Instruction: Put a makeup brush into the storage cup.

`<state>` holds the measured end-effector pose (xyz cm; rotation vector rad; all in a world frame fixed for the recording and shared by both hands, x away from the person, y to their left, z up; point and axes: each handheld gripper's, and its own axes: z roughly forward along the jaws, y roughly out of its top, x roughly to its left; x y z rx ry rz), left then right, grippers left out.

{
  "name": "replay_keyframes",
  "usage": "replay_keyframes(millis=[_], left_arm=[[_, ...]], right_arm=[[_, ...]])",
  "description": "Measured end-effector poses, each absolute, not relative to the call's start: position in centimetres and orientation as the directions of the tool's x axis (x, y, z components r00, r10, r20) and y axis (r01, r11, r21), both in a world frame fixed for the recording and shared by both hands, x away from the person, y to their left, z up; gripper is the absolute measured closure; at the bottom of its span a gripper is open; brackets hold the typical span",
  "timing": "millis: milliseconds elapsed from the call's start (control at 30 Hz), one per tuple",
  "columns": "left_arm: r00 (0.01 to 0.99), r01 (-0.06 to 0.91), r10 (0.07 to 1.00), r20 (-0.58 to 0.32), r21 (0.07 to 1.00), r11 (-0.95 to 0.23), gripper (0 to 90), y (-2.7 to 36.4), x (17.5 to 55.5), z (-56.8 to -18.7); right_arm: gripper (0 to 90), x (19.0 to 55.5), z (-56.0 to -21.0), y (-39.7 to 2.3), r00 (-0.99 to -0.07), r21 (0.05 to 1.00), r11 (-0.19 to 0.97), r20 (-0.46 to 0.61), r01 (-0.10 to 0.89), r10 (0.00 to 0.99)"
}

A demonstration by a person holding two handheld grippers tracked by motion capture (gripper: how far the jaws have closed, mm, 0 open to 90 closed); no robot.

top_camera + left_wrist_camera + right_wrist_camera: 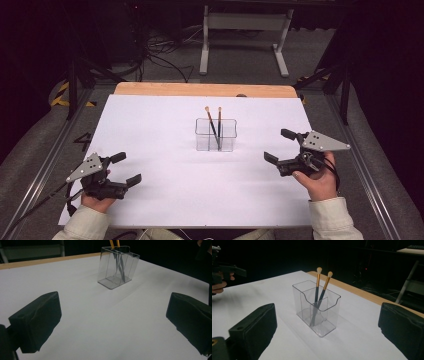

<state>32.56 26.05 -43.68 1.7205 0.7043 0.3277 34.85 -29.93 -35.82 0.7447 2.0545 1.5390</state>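
A clear plastic holder [216,135] [117,267] [317,308] stands upright near the middle of the white table top [165,150]. Two makeup brushes [215,127] [320,293] with gold ferrules and pale tips lean inside it, handles down. My left gripper [126,169] [113,322] rests near the front left of the table, open, nothing between its jaws. At the right, level with the holder's front, my right gripper [279,146] [327,332] is open and empty too. Both point towards the holder from a distance.
A wooden strip [205,89] runs along the table's far edge. Beyond it stand a white metal frame [245,35] and loose cables [160,55] on the floor. Black stand legs [75,80] flank the table. The left hand with its gripper [222,272] appears far off in the right gripper view.
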Motion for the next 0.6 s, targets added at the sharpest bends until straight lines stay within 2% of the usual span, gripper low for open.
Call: replay_keyframes(millis=[600], left_arm=[[0.796,0.253,0.595,-0.112,0.954,-0.159,0.4,25.9,32.6,-43.9]], right_arm=[[1.3,34.4,-39.9,-30.7,-0.722,0.968,0.182,-0.002,0.172,0.692]])
